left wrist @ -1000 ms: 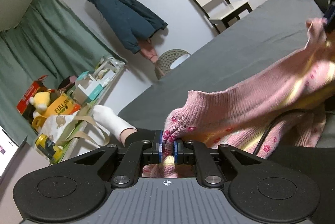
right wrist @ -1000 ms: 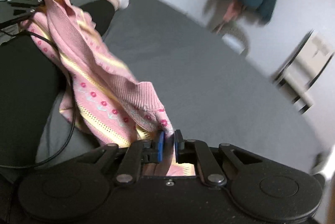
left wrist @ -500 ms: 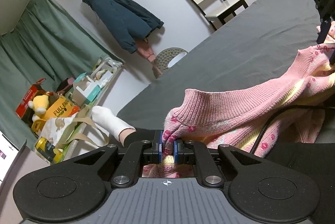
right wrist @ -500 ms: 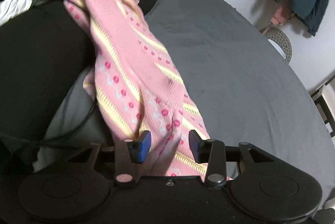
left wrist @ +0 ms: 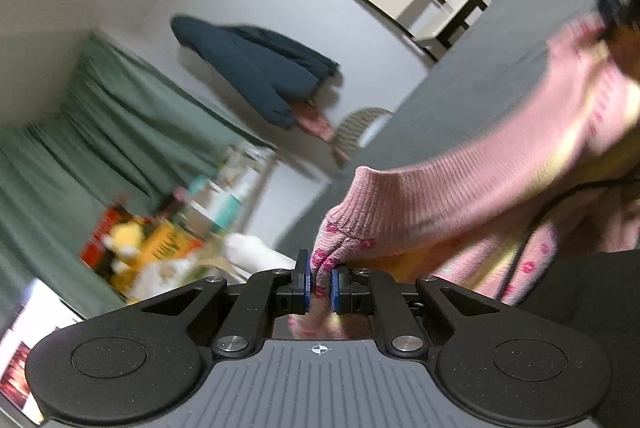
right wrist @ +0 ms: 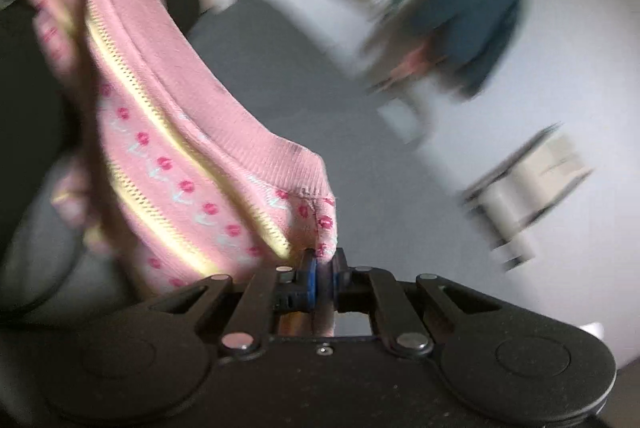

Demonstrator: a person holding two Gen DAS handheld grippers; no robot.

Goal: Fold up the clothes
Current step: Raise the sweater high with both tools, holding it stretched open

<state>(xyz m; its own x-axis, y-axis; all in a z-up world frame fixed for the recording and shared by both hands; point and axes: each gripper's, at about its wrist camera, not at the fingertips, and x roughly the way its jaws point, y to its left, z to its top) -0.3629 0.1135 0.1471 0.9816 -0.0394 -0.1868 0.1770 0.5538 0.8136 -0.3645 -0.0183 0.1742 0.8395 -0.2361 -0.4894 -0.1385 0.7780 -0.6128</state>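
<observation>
Grey bed cover (left wrist: 472, 96) fills the middle ground, pale wall behind; both views motion-blurred. Dark blue jacket (left wrist: 256, 64) hangs on the wall, green curtain (left wrist: 80, 132) to its left, a pale chair (left wrist: 416, 12) stands at the bed's far side. Cluttered shelf (left wrist: 168, 232) near the curtain, contents smeared, a yellow plush toy (left wrist: 120, 248) just made out. Pink knitted sweater (left wrist: 460, 196), with red dots and yellow stripes, is lifted off the bed and stretched between the two tools. Left gripper (left wrist: 320, 282): blue pads clenched on a corner of the knit next to the ribbed hem. Right gripper (right wrist: 325, 278): pads closed tight on another corner next to the hem, fabric pinched between them. Ribbed hem (right wrist: 224, 116) runs taut from one tool to the other; body of the sweater sags below it over the person's dark-clad leg (right wrist: 28, 100). White sock (left wrist: 252, 252) visible just beyond the left tool. Black cable (left wrist: 532, 224) crosses the sweater's lower part.
</observation>
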